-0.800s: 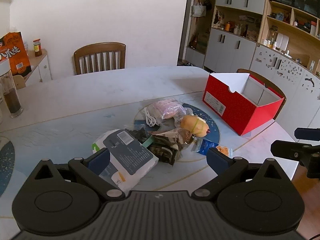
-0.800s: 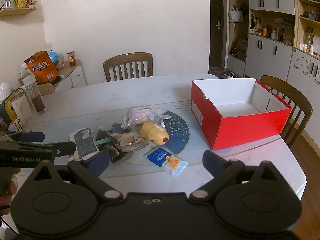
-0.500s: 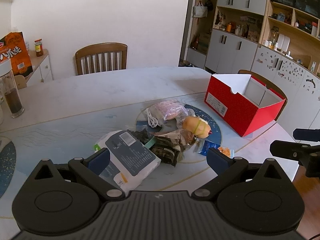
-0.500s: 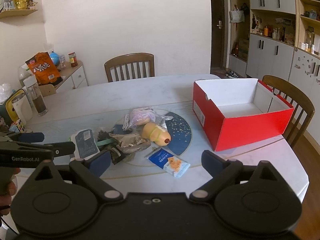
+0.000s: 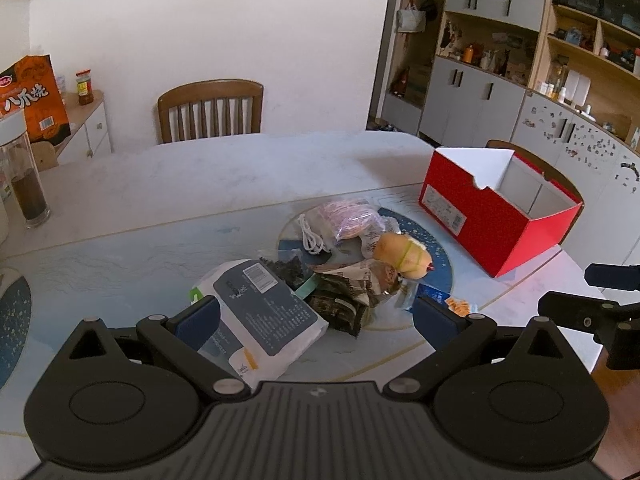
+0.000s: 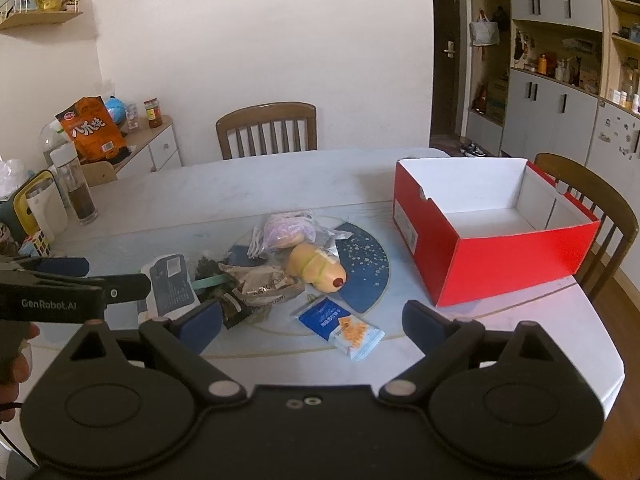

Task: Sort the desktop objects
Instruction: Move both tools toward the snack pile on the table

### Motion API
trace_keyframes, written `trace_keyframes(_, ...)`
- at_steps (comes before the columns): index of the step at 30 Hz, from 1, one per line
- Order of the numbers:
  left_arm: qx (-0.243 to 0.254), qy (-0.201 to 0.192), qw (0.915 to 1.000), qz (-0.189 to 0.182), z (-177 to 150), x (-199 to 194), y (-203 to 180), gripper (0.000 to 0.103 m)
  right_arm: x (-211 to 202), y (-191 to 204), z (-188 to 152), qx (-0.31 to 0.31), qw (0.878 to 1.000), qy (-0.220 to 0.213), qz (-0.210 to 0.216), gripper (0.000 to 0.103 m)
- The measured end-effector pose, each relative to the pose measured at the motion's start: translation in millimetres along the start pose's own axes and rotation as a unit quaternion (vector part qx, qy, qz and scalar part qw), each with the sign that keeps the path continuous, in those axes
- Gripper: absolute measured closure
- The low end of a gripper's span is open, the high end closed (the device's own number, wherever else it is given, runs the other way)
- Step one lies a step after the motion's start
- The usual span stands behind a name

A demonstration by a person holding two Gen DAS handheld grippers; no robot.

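Blue snack packet mostly hidden behind left hand-held gripper finger. White pouch partly covered by that gripper in right view. Label print unreadable. Tabletop near edge hidden by gripper bodies. Shelf items too small.

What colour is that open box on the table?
The box is red outside, white inside; clearest in the right wrist view.

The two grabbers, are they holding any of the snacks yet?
No, nothing is held. The left gripper and right gripper both hang wide open above the table, with no snack between their fingers.
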State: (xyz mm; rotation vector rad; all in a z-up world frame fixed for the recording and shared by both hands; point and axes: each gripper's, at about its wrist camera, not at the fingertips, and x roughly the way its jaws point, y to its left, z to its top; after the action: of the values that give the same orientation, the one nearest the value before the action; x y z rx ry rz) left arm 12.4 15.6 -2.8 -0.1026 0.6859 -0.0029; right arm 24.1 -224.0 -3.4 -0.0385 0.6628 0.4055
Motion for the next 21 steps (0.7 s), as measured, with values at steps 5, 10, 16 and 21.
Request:
trace_keyframes(5,-0.012,0.009,0.9998,0.015,1.4,8.9,3.1,0.0,16.2,-6.4,1.7,-0.001,1.0,0.011,0.014,0.007)
trace_keyframes(10,-0.024,0.015,0.9991,0.031,5.4,20.9,4.5,0.0,29.8,-12.2,8.3,-0.012,1.0,0.011,0.026,0.007)
trace_keyframes(16,-0.04,0.026,0.9974,0.054,5.9,41.0,8.9,0.0,54.7,-21.5,17.0,-0.023,0.999,0.014,0.038,0.009)
trace_keyframes(21,-0.053,0.037,0.9954,0.072,6.7,56.0,13.3,0.0,79.7,-25.6,26.5,-0.031,0.998,0.019,0.046,0.01)
